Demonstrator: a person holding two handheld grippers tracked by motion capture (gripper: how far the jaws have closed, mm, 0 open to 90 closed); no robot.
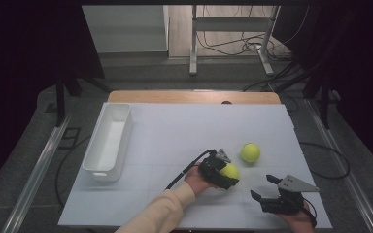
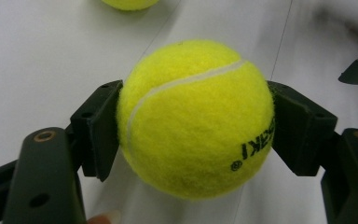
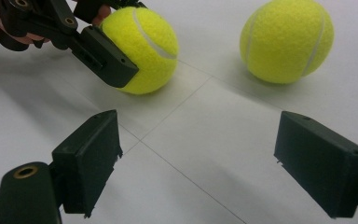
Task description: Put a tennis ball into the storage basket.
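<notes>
Holding now: your left gripper (image 2: 193,121) is clamped on the tennis ball (image 2: 196,116), pads at its widest sides.
Handling: likely light, fuzzy, slightly springy; squeeze across the middle.
Right gripper (image 3: 223,158): jaws apart, nothing between; second ball (image 3: 286,39) lies ahead.

Two tennis balls (image 1: 229,171) (image 1: 250,152), one white bin (image 1: 108,141)

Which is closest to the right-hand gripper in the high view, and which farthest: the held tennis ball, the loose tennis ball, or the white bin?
From the right gripper, open at the table's near right:
1. and 2. The held tennis ball, to its left in the left gripper, and the loose tennis ball, just beyond it: too close to call.
3. The white bin, at the far left.
</notes>
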